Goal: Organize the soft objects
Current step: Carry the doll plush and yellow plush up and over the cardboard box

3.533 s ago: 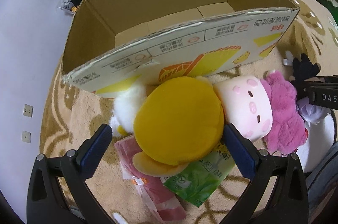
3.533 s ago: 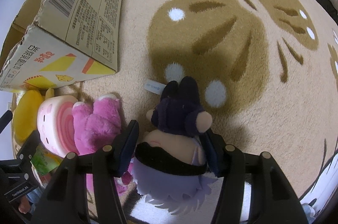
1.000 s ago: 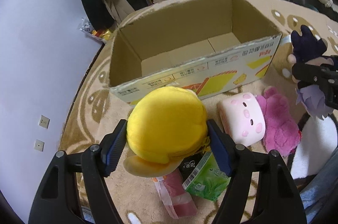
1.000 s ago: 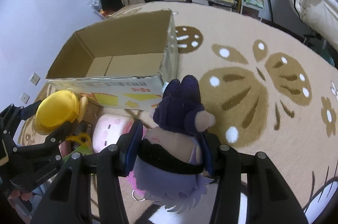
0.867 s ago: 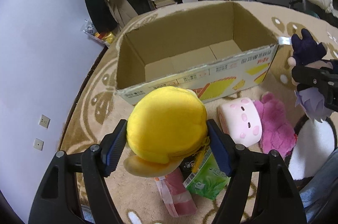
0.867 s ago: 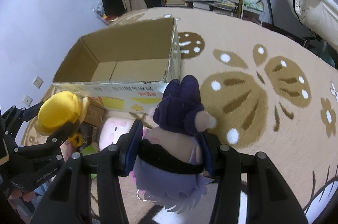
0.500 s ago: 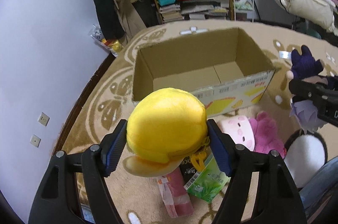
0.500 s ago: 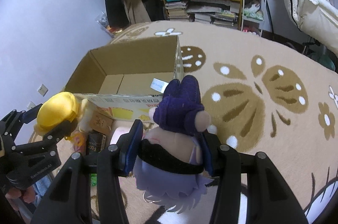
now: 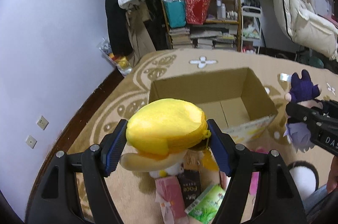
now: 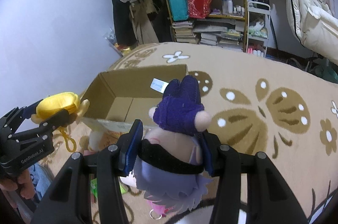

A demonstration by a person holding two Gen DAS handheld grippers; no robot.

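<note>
Left wrist view: beige patterned carpet [image 9: 135, 84], bookshelf [image 9: 202, 12] at 12 o'clock; packets [image 9: 202, 200] visible here only; left gripper [image 9: 166, 146] pinching yellow plush [image 9: 164, 126], right gripper [image 10: 166, 150] pinching purple doll [image 10: 179, 116].

Open cardboard box [image 9: 249, 95] sits on the rug [image 10: 264, 80], shelf unit [image 9: 202, 12] behind it by the wall. Both plushies hang above the box's near edge: duck plush [image 9: 164, 126] left, doll plush [image 10: 179, 118] right. Packets [image 9: 190, 194] lie in front.
</note>
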